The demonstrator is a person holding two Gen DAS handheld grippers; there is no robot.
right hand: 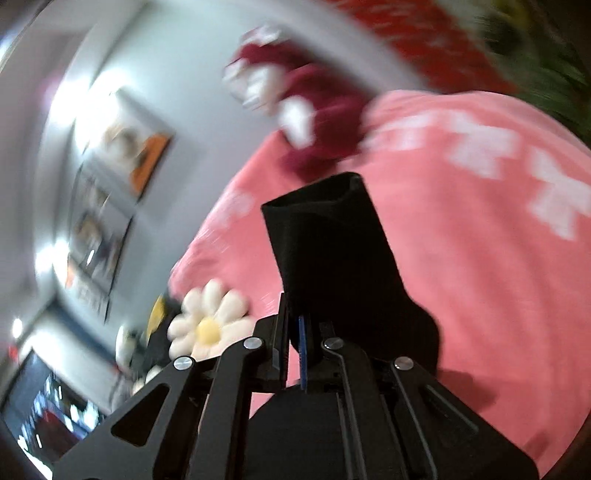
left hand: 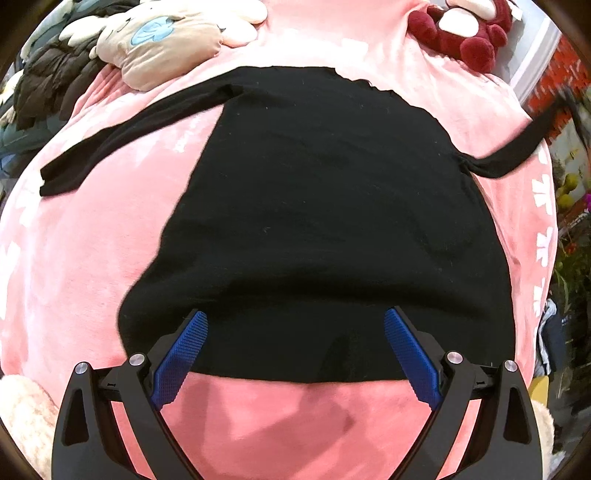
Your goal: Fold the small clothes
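**Black top spread on the pink blanket, right sleeve in my grip**

While my left gripper (left hand: 295, 321) hangs over the near hem with its blue fingers (left hand: 181, 354) spread wide and holding nothing, the black long-sleeved top (left hand: 314, 221) lies flat on the pink blanket (left hand: 74, 258) that covers the bed. From my left wrist view the body of the top fills the middle of the blanket, hem toward me and neckline at the far end. One sleeve (left hand: 122, 147) stretches out flat to the left, lying on the blanket. The other sleeve (left hand: 517, 151) runs off to the right and lifts away from the blanket at its far end, where the picture blurs.

On my right wrist view, the right gripper (right hand: 304, 339) has its fingers pressed together on that sleeve end (right hand: 332, 251); the black cuff stands up from between them with its opening showing at the top. This view is heavily blurred, so I cannot make out fine detail beyond the gripper.

Around the edges I see a dark red plush toy (left hand: 469, 33) at the far right of the blanket, a beige plush (left hand: 162, 44) at the far left, and a dark quilted jacket (left hand: 48, 85) beside it. A daisy-shaped cushion (right hand: 210, 321) shows just left of my right gripper.
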